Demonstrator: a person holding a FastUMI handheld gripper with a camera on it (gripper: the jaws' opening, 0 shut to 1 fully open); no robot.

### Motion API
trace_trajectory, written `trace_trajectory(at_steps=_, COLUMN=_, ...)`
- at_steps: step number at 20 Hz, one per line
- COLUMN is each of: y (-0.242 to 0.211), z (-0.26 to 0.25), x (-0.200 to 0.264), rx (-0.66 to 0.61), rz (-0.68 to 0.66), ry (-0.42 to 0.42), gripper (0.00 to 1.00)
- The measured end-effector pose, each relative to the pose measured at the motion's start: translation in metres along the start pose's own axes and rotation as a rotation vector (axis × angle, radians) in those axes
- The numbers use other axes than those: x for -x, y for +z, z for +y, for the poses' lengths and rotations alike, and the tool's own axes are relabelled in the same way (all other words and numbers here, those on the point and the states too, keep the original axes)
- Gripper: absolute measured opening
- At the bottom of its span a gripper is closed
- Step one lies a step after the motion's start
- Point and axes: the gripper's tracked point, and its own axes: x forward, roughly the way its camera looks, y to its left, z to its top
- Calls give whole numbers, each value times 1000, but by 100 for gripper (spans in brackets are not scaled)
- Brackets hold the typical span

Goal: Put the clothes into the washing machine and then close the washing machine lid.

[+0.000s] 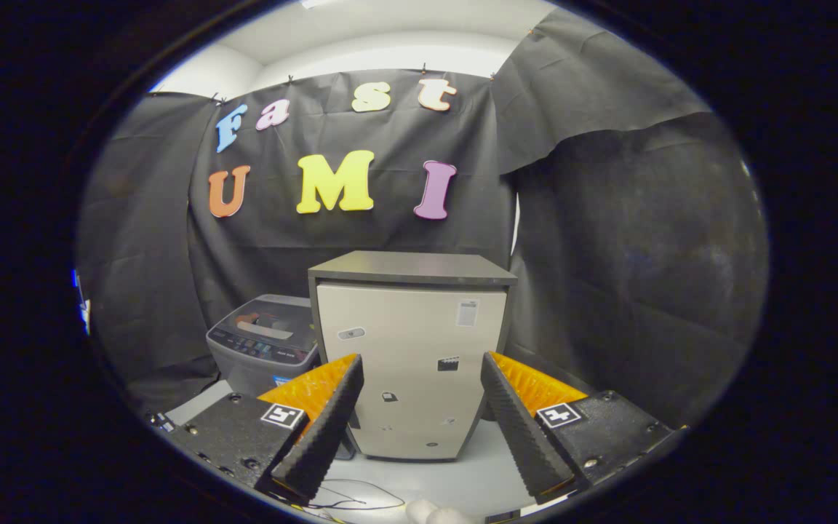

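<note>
Beyond my gripper (423, 407), its fingers spread apart on nothing, stands a cabinet (412, 364); the washer (262, 349) sits behind and left of it, lid down, partly hidden by my left finger. A thin cable (361, 502) lies on the floor between the fingers.

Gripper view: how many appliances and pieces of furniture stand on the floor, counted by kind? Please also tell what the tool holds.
Washing machine, lid down: 1
Beige cabinet with dark top: 1
Total: 2
The tool is open and holds nothing; the cabinet stands beyond its fingers, the washing machine beside the cabinet.
</note>
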Motion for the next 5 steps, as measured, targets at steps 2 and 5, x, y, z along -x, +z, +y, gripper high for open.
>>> trace_trajectory(at_steps=2, y=-1, z=-1, x=1, rx=2, rz=-1, ry=-2, gripper=100)
trace_trajectory(at_steps=5, y=1, z=-1, x=2, rx=-1, rz=-2, ry=-4, gripper=100)
